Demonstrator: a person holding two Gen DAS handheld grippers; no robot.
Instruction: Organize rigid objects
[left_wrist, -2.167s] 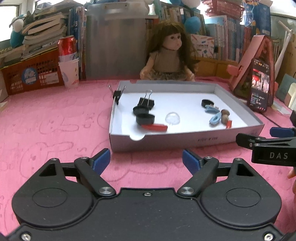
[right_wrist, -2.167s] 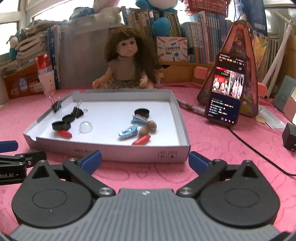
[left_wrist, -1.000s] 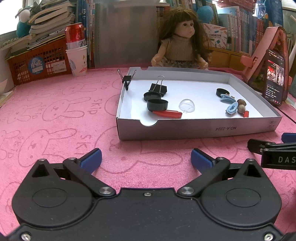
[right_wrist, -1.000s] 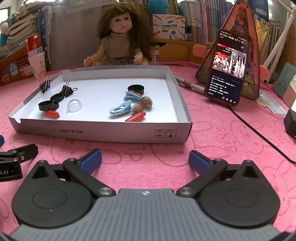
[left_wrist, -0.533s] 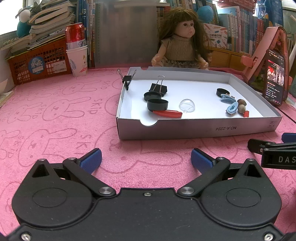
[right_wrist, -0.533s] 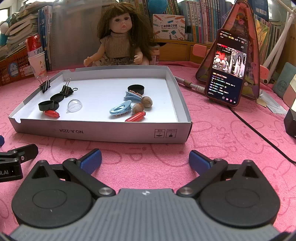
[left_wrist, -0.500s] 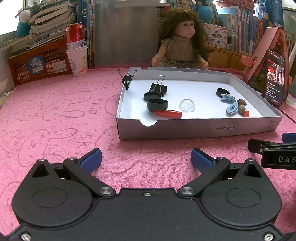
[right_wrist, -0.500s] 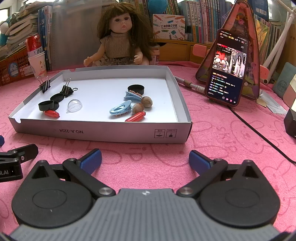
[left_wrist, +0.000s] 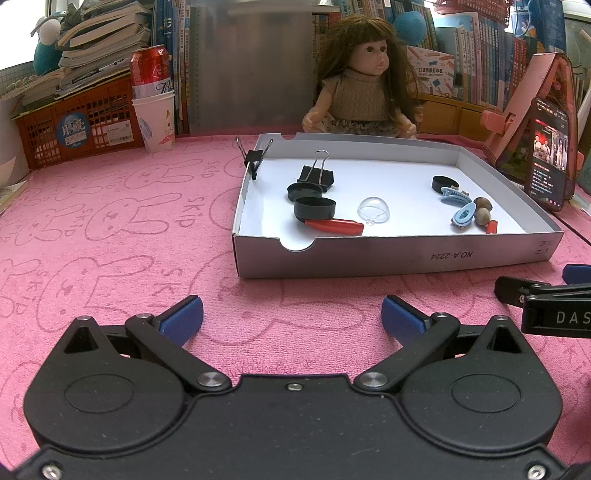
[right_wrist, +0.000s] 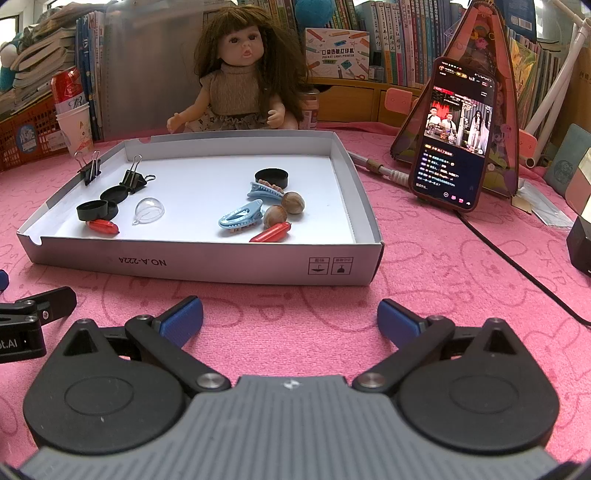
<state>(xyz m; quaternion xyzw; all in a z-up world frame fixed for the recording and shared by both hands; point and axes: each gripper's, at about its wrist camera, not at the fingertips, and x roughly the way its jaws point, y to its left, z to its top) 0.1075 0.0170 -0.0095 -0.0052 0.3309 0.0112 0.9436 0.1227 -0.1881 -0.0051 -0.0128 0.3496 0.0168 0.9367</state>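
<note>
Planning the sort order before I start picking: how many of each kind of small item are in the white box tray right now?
In the tray:
Binder clips: 2
Black round caps: 3
Blue hair clips: 2
Brown nuts: 2
Red capsule-shaped pieces: 2
Clear dome: 1
Total: 12

White tray (left_wrist: 406, 258) on a pink, rabbit-patterned cloth (left_wrist: 110, 240).
</note>
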